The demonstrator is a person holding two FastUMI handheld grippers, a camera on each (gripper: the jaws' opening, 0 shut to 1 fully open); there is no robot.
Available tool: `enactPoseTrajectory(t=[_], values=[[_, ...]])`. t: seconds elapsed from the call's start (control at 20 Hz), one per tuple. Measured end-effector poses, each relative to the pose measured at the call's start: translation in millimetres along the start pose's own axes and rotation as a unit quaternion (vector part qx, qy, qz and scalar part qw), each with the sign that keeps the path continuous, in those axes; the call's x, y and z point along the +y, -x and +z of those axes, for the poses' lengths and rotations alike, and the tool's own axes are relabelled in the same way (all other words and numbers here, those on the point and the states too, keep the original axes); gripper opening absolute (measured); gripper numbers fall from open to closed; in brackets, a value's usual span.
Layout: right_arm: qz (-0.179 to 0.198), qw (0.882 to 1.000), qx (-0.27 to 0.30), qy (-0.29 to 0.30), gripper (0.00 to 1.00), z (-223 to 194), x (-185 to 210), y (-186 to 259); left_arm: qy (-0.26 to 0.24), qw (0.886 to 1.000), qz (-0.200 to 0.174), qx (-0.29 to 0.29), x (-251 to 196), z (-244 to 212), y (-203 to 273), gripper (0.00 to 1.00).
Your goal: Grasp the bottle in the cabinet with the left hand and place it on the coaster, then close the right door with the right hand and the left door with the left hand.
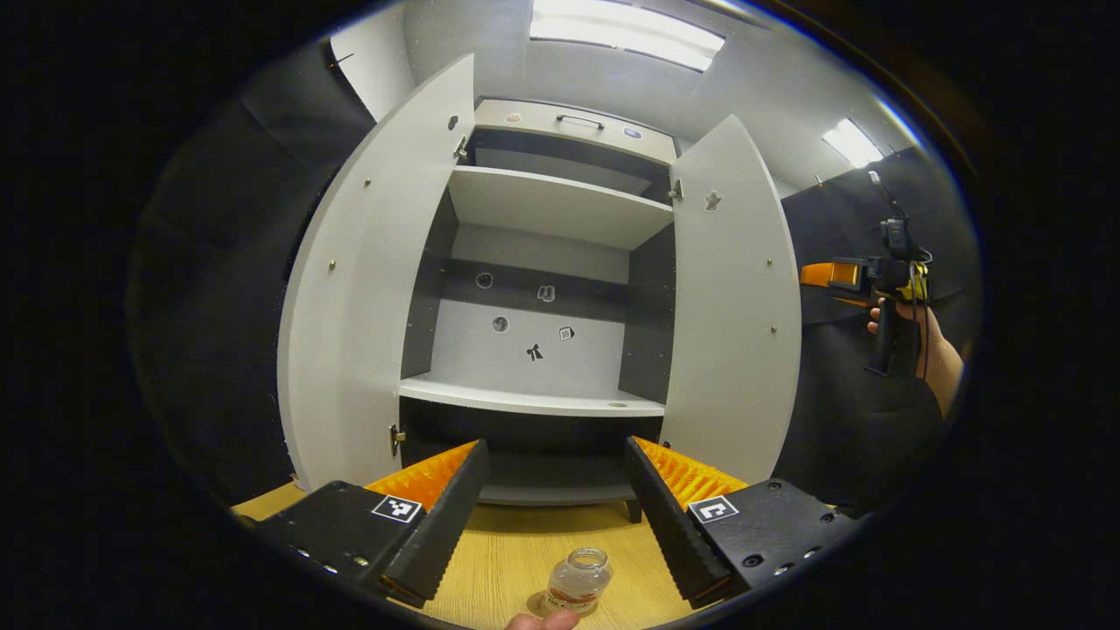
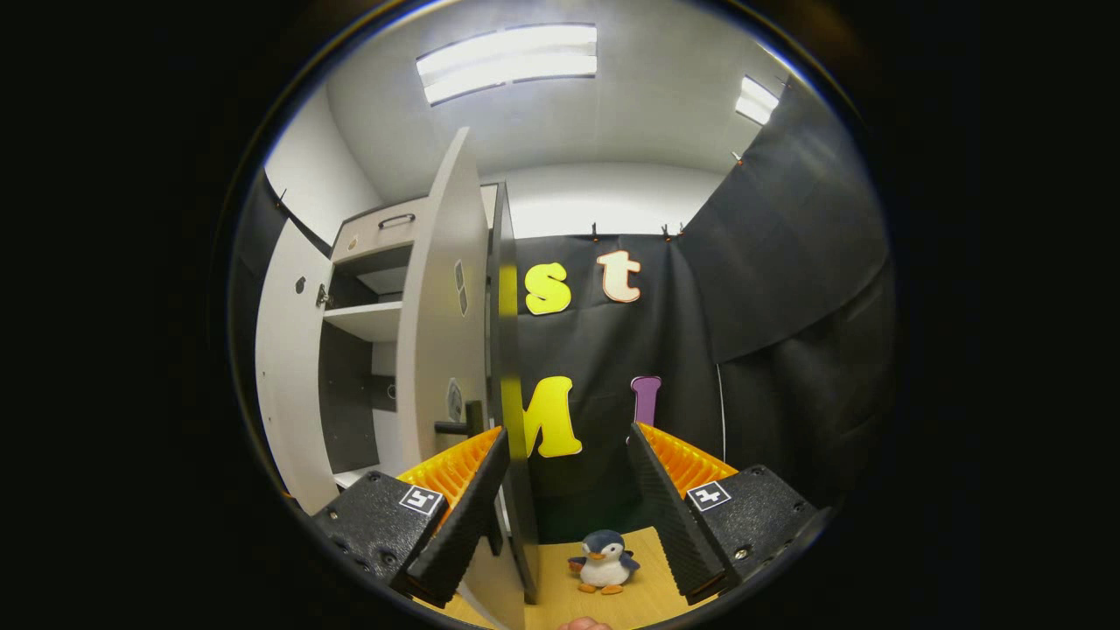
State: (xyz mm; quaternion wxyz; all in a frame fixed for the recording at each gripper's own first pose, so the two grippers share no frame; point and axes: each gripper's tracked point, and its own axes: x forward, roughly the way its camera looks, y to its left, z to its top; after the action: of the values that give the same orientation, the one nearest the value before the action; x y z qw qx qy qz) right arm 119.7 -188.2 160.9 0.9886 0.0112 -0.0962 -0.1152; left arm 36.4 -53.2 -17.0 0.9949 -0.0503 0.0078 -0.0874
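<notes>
While standing upright on a round coaster point(image 1: 538, 605) at the near edge of the wooden tabletop point(image 1: 516, 542), holds no lid: small clear glass bottle point(image 1: 578, 582), open-mouthed, labelled low on its body. Sits between and below the left gripper point(image 1: 553, 512), fingers spread wide, ribbed faces apart from the glass. Behind, white cabinet point(image 1: 534, 262) with smooth flat shelves, left door point(image 1: 367, 289) and right door point(image 1: 731, 297) both swung open. Farther right, a hand point(image 1: 914, 337) gripping the other tool's upright handle. From the right gripper view, right gripper point(image 2: 567, 512) spread wide, the right door's point(image 2: 442, 350) edge beside one finger, and a plush penguin point(image 2: 604, 562) on the tabletop's point(image 2: 639, 599) far edge.
</notes>
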Motion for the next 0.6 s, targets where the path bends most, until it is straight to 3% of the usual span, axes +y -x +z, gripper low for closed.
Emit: enactPoseTrajectory(t=[0.2, 0.25, 0.3, 0.35, 0.4, 0.6], values=[[0.005, 1.0, 0.017, 0.021, 0.83, -7.9, 0.4, -19.9, -0.009, 1.0, 0.016, -0.005, 13.3, -5.0, 4.1, 0.95], [0.003, 1.0, 0.019, 0.019, 0.83, -7.6, -0.1, -22.3, -0.02, 1.0, 0.02, -0.003, 17.8, -8.5, 5.1, 0.99], [0.006, 1.0, 0.023, 0.015, 0.82, -7.9, 1.9, -21.9, -0.03, 0.999, 0.025, -0.001, 21.8, -10.9, 6.5, 0.95], [0.011, 1.0, 0.024, 0.013, 0.82, -7.2, 6.6, -22.2, -0.035, 0.999, 0.028, 0.001, 23.8, -12.3, 8.3, 0.99], [0.012, 0.999, 0.03, 0.02, 0.82, -8.5, 9.7, -21.1, -0.036, 0.999, 0.028, 0.0, 24.2, -13.1, 10.2, 0.95], [-0.015, 0.997, 0.001, 0.082, 0.81, 3.8, 16.4, -13.0, -0.025, 0.999, 0.024, -0.012, 20.2, -12.3, 11.2, 0.95]])
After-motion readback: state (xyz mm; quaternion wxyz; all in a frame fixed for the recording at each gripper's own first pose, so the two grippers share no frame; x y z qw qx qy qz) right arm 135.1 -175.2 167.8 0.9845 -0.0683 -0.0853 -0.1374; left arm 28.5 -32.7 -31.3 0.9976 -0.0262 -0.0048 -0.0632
